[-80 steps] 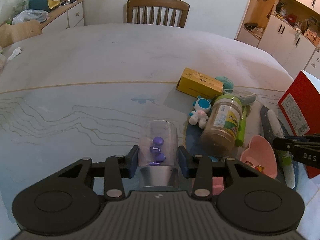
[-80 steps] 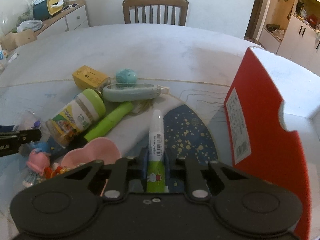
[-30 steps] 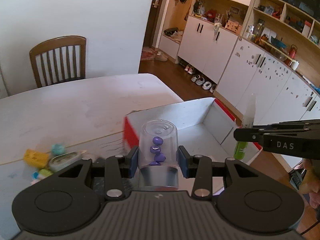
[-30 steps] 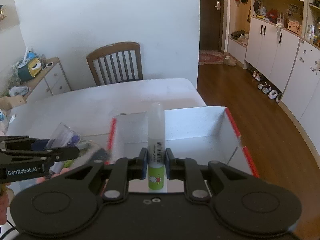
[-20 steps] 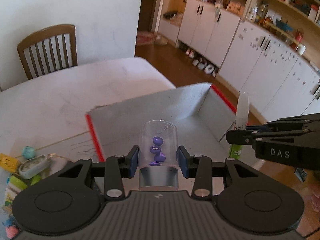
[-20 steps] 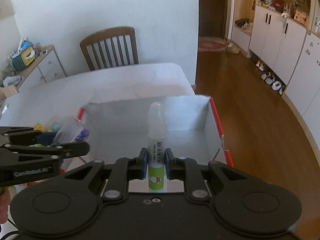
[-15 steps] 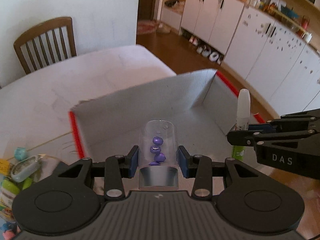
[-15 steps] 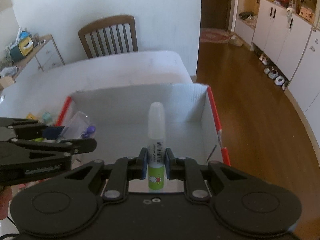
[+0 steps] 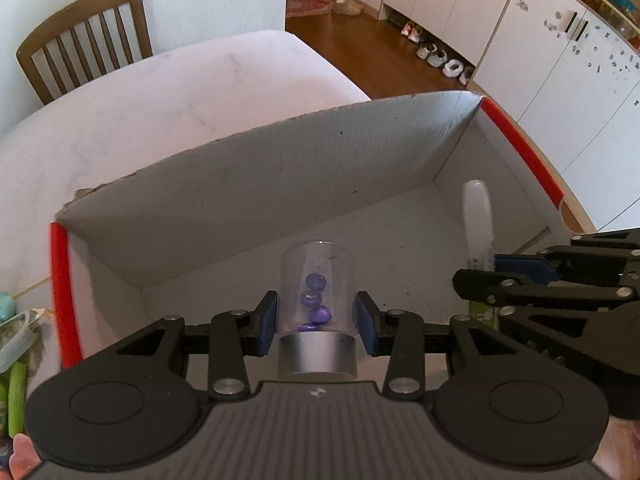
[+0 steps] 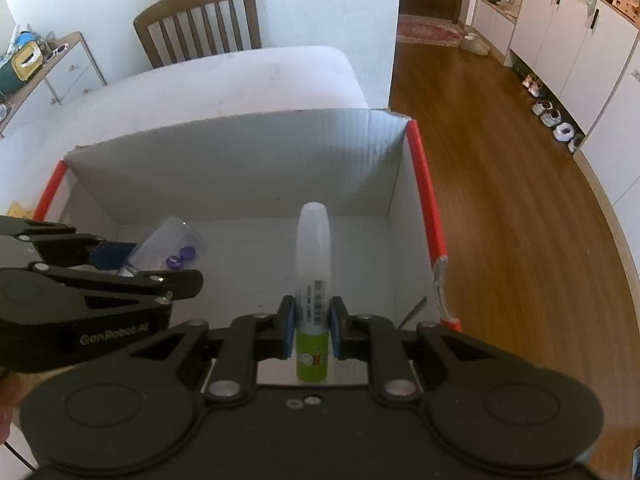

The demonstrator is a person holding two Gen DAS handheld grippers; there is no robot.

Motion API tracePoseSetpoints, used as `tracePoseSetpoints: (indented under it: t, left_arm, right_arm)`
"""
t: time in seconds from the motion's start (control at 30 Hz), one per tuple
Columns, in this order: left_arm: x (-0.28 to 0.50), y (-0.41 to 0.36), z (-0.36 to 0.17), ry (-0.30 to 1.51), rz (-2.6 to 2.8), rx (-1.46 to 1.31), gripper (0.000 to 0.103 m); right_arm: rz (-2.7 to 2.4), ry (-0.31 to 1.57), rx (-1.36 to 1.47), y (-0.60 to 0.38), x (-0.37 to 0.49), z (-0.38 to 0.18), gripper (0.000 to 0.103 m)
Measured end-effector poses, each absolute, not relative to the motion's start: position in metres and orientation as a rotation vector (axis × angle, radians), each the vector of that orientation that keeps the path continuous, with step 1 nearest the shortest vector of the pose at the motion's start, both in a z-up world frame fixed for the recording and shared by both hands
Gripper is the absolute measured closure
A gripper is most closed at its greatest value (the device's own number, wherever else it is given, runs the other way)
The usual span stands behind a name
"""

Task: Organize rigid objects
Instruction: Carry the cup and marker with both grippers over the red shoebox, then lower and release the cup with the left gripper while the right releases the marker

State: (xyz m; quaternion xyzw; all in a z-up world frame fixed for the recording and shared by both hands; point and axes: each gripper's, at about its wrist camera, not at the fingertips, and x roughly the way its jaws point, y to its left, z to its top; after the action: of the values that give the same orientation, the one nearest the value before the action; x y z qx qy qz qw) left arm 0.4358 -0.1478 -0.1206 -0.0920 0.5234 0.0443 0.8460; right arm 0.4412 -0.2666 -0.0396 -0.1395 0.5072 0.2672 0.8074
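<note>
Both grippers had come down toward the box since a moment earlier, its white floor now filling the space under their fingers where the far wall and the room had shown before. Blue pads of the left gripper pinched a clear plastic jar with a silver metal lid, gripping it on its lower wall just above the lid, so the jar pointed away from the hand with a few purple beads loose inside it. Just to its right, the right gripper was pressed narrow on a slim glue bottle with a translucent white cap and a green label, the pads squeezing it near the barcode band and the cap pointing forward. Each tool showed in the other's view: the right gripper's black linkage reached in from the right edge with the bottle's cap standing above it, and the left one came in from the left with the jar tilted. Beneath both lay the open white cardboard box with red rim edges, its inside bare and both held things hanging over its floor. Beyond the box stretched a white table, with a brown wooden slat-back chair at its far side and a wooden floor to the right.
</note>
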Motion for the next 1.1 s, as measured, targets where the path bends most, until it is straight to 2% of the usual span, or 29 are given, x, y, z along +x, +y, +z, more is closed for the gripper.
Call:
tracePoseSetpoints:
  t: [0.6, 1.1]
  left_arm:
    - [0.457, -0.142, -0.143, 1.221, 0.105, -0.206, 0.062]
    - [0.447, -0.145, -0.126, 1.196, 0.148, -0.204, 0.062]
  right_arm:
    - [0.583, 1.162, -0.397, -0.248, 0.448, -0.058, 0.088]
    - [0.619, 1.131, -0.324, -0.257, 0.445, -0.041, 0.073]
